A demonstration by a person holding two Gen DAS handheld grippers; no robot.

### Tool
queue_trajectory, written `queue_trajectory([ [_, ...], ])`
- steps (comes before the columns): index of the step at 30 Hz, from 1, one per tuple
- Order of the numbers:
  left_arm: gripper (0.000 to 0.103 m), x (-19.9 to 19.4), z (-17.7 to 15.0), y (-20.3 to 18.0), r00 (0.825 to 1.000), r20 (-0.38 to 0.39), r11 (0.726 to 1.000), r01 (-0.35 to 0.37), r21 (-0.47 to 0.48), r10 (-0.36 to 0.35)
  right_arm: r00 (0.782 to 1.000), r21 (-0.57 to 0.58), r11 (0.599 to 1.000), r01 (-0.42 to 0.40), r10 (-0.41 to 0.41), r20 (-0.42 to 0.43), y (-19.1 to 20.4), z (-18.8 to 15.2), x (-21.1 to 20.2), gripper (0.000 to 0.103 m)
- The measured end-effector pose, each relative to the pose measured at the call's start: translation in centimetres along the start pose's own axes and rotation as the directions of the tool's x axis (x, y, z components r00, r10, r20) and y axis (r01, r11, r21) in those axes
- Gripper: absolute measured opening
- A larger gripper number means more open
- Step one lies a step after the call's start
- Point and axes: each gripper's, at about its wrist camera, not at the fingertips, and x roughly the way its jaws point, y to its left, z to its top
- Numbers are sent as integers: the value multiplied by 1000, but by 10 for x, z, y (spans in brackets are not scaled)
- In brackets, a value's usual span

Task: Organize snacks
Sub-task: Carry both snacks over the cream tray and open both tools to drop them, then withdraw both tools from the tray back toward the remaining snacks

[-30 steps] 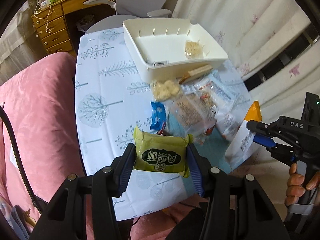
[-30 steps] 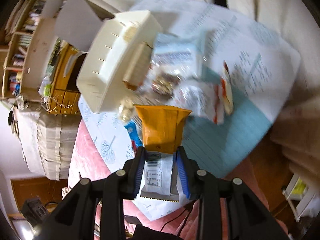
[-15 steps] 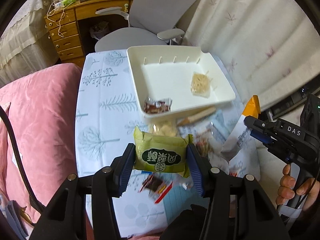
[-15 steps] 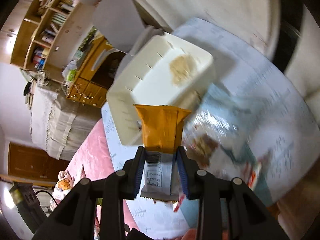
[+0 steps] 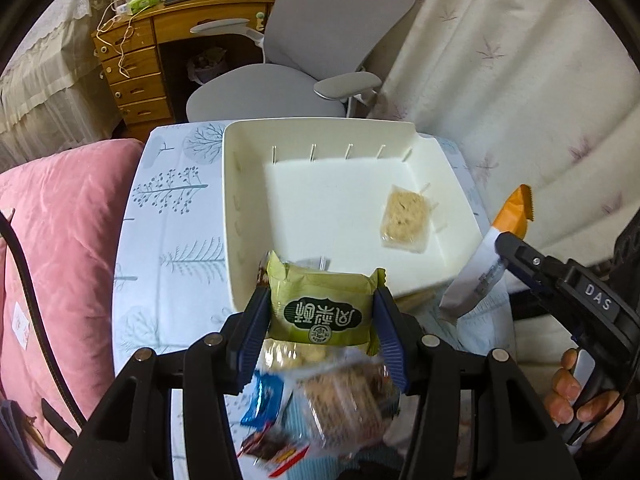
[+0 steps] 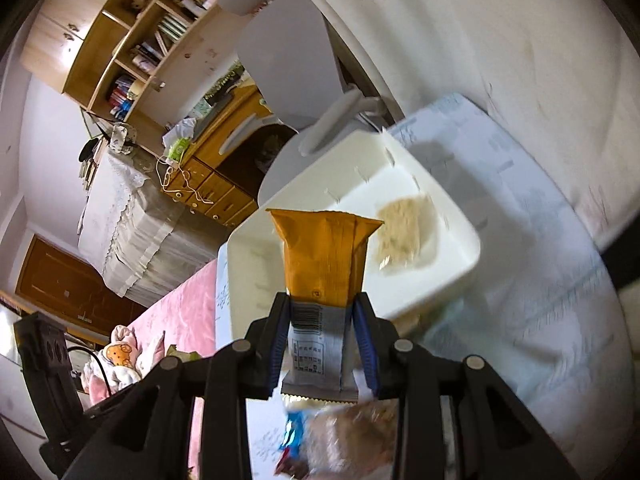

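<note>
Snacks-wise, my left gripper (image 5: 322,312) pinches the green packet (image 5: 322,308) crosswise over the white bin's (image 5: 240,216) near edge, while my right gripper (image 6: 322,320) clamps the orange-and-white packet (image 6: 324,264) lengthwise, aimed at the bin's right side.

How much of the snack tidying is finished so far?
Barely begun. One beige snack lies in the white bin. The left gripper holds a green packet, the right gripper an orange-and-white packet. Several snacks remain outside.
</note>
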Motion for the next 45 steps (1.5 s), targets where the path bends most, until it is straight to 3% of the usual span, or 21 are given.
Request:
queue_trajectory([
  [11,55,55,17,-15,997,-39,998,-61,-19,60,1000,27,1000,0,0,-3,-31,30,39,35],
  [14,69,58,18,-16,997,-45,998,-61,-28,60,999,41,999,9,-7,-38,-40,31,46,36],
  [17,73,56,16,-16,996,-56,997,-68,-32,66,999,58,998,18,-16,-41,-48,31,46,46],
  [30,74,28,-14,-18,995,-67,998,-70,-7,69,999,74,997,30,-28,-33,-59,11,23,46],
  [45,76,-13,-54,-11,994,-109,1000,-29,-11,28,998,60,997,57,-59,32,-46,-34,-41,50],
])
